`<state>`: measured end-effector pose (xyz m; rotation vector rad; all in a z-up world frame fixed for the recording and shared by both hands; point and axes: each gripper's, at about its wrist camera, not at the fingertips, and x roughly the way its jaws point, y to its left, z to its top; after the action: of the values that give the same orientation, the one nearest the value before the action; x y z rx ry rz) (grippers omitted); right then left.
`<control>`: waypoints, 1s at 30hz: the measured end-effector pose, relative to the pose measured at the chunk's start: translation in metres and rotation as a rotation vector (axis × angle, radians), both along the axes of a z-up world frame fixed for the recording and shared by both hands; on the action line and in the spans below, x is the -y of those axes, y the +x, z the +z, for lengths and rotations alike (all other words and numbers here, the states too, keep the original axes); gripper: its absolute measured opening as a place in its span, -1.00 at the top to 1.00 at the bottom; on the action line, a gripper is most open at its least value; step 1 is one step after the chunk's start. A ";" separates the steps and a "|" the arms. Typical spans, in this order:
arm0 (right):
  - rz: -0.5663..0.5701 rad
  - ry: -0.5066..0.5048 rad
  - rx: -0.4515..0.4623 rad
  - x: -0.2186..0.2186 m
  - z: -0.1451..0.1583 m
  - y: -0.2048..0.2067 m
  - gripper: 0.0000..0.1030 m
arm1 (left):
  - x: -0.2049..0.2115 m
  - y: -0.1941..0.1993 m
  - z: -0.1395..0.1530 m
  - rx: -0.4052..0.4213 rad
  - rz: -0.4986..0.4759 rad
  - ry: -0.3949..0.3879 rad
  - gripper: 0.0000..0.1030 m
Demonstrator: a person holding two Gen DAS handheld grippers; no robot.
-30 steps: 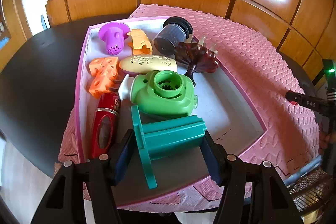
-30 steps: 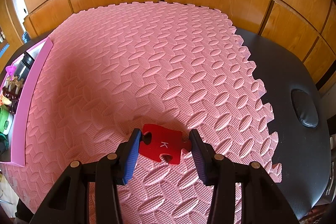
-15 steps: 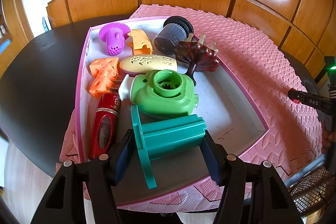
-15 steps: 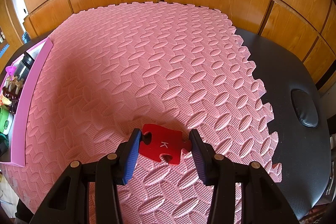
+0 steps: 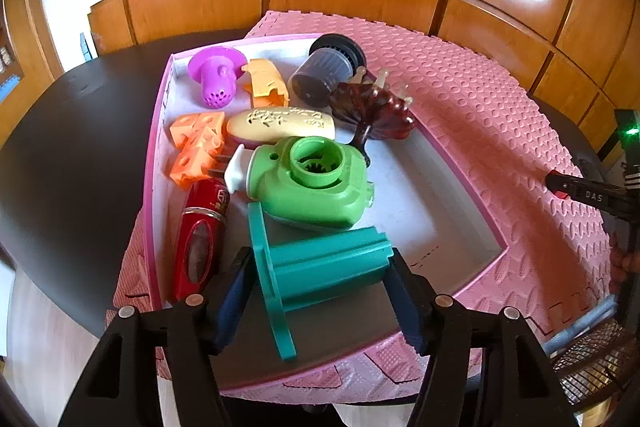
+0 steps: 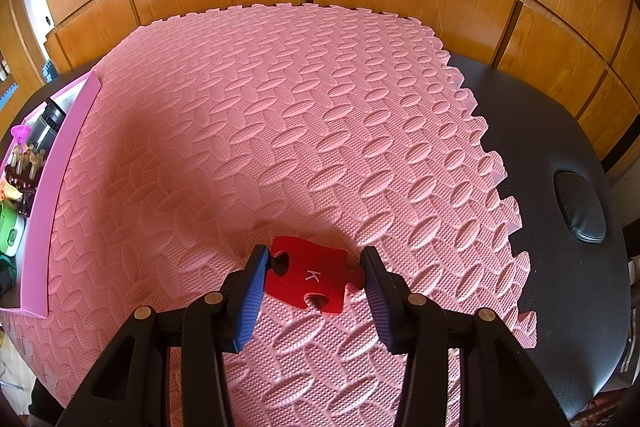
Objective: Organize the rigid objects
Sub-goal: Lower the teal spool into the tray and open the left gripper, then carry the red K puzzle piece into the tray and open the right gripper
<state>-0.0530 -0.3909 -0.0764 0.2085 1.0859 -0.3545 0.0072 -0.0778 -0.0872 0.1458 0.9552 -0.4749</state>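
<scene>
In the pink-rimmed tray (image 5: 158,163) I count nine things: one teal flanged plastic piece (image 5: 320,267), one green round plastic housing (image 5: 316,183), one red capsule-shaped case (image 5: 200,239), one cream oval case (image 5: 280,123), two orange cheese-like blocks (image 5: 196,147), (image 5: 266,83), one magenta perforated plug (image 5: 216,75), one dark ribbed cylinder (image 5: 328,67), one brown glossy comb-like piece (image 5: 372,107). On the pink foam mat (image 6: 280,107) at lower centre I count one red jigsaw tile marked K (image 6: 310,273).
</scene>
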 end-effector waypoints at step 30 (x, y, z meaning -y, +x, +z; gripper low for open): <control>0.586 0.225 0.274 -0.156 0.077 0.027 0.10 | -0.082 0.013 0.073 0.135 0.180 -0.240 -0.54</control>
<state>-0.0264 -0.2354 0.0003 0.1244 0.8660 0.3156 0.0199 0.0039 -0.0145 -0.1233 0.7647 -0.4041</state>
